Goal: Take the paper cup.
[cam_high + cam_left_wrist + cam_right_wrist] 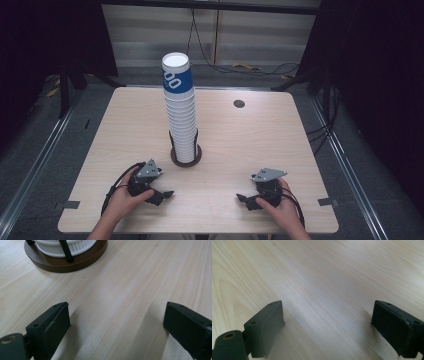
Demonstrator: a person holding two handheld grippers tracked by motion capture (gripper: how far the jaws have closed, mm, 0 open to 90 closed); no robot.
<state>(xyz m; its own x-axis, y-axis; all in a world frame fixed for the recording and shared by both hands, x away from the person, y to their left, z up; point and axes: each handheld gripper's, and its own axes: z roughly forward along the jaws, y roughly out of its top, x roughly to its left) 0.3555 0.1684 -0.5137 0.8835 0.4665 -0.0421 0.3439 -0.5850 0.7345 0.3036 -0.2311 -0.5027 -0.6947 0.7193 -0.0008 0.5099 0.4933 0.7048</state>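
Here, one tall stack of white paper cups [181,117], too tightly nested to count and topped by a blue-banded one, stands in one round brown holder [186,158] at the middle of the table [250,145]. Two grippers rest nearby: left gripper [161,195] and right gripper [248,200], jaws spread wide, holding nothing.

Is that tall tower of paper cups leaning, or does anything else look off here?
The cup stack leans slightly: its blue-banded top sits a little left of its base in the round wooden holder. Nothing is spilled or fallen. Both the left gripper and right gripper rest on the table, jaws open and empty.
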